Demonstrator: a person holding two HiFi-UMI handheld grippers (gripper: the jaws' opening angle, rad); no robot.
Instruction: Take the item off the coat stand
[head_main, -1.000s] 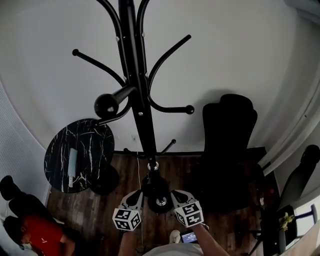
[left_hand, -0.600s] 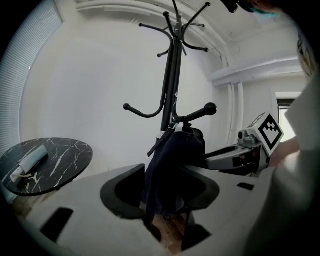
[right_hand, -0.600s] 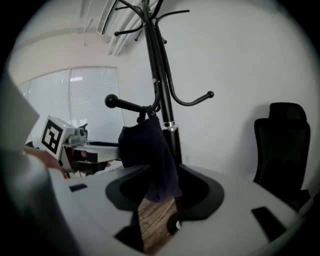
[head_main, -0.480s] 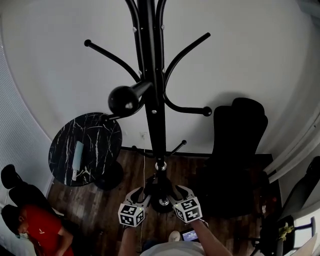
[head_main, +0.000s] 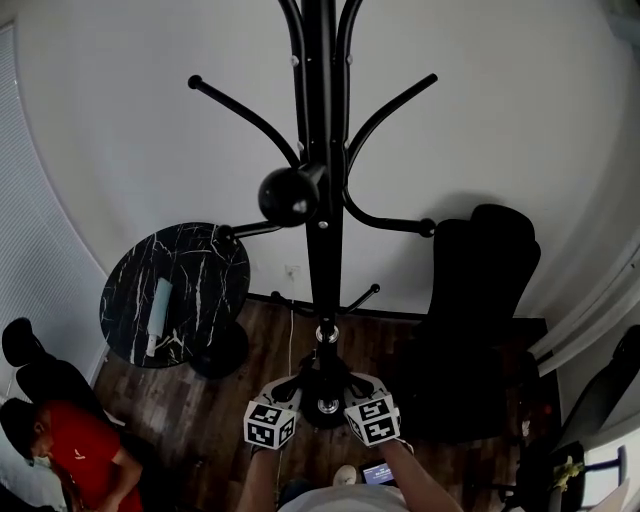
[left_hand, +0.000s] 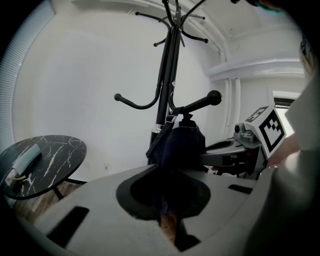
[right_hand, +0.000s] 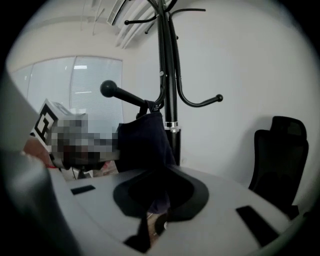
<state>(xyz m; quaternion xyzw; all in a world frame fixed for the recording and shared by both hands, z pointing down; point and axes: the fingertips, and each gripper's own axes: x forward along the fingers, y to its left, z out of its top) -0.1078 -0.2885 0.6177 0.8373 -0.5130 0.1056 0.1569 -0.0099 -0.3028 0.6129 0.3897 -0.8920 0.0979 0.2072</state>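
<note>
Navy bag (left_hand: 182, 145), mid-frame, we judge soft and light; left hand-held gripper (left_hand: 165, 200) and right hand-held gripper (right_hand: 152, 200) each pinch its hem, so lift by the strap (left_hand: 159, 137).

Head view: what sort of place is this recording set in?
Probably a small office or waiting room: a black coat stand, a dark cloth item hung on it, against a bare white wall; a black office chair to its right; a round marble-patterned side table on wood flooring.
</note>
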